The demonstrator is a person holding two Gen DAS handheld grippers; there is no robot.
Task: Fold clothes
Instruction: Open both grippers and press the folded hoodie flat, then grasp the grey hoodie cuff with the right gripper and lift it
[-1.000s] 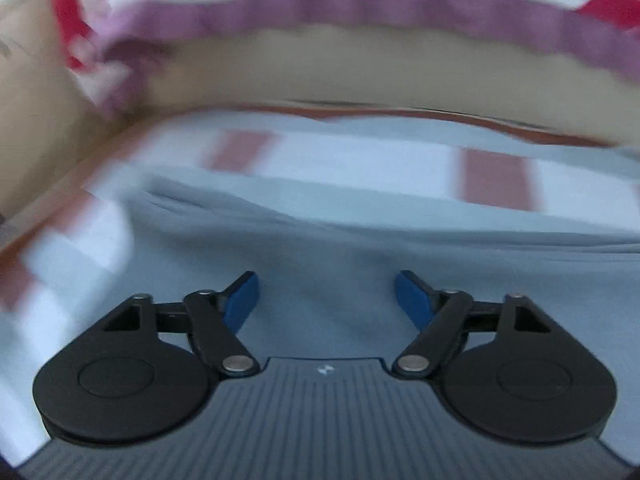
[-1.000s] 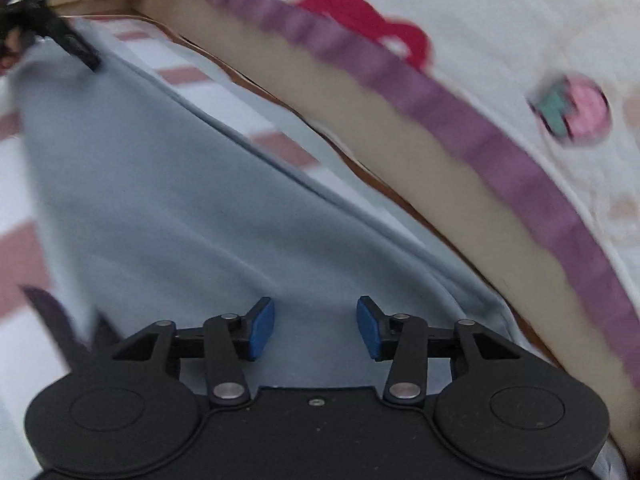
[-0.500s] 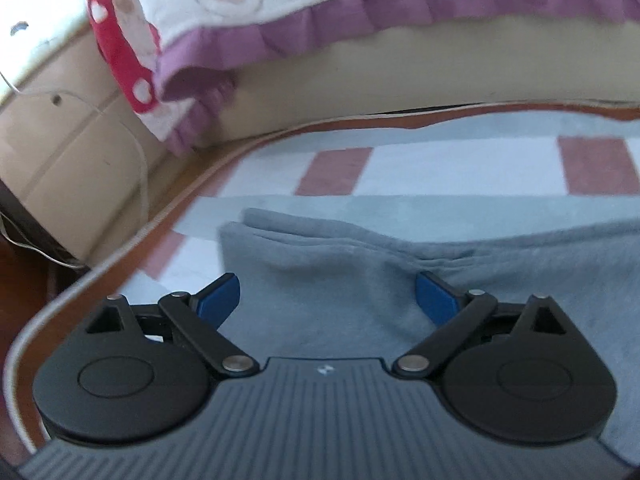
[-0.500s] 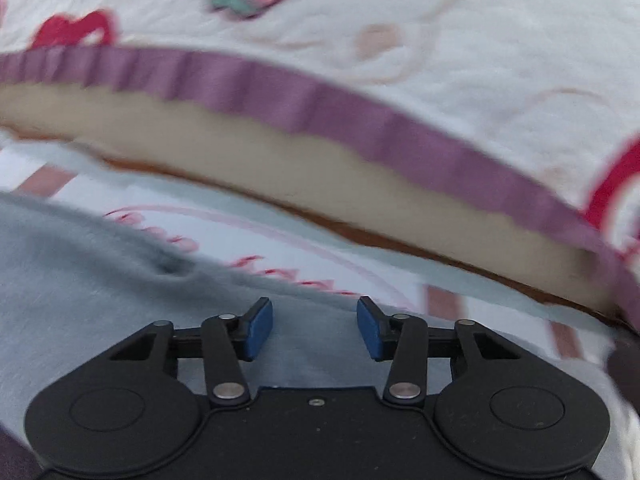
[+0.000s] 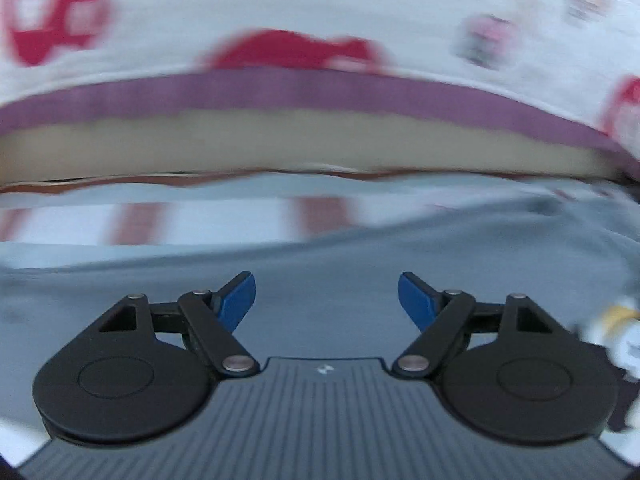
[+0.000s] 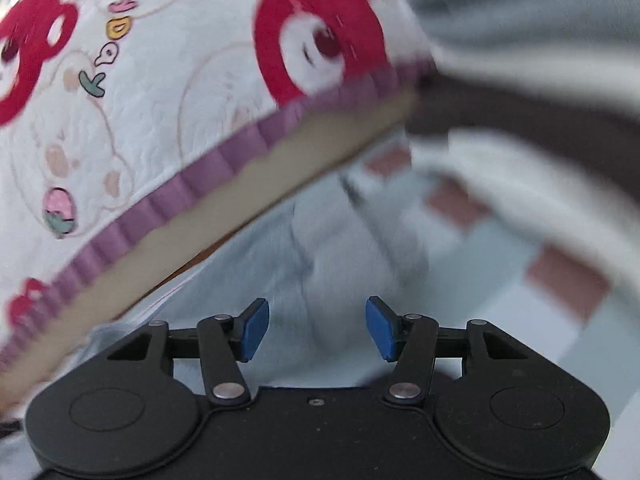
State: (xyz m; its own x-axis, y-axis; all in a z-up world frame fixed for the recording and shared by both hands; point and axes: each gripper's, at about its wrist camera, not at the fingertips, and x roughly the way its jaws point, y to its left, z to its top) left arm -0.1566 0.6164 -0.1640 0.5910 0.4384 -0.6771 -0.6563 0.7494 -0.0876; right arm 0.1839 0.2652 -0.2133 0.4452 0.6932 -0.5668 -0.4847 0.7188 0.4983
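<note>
I'm swinging the left gripper [image 5: 326, 300] rightward along the grey-blue garment [image 5: 360, 264], jaws narrowing from half a second ago; the right gripper [image 6: 316, 328] is widening, both holding nothing.

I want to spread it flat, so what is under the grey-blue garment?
The grey-blue garment lies on a cloth with pale and reddish-brown checks, which shows past its edges. What lies under the garment's middle is covered.

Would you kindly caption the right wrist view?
Open right gripper over grey-blue garment, beside bear-print quilt.
</note>
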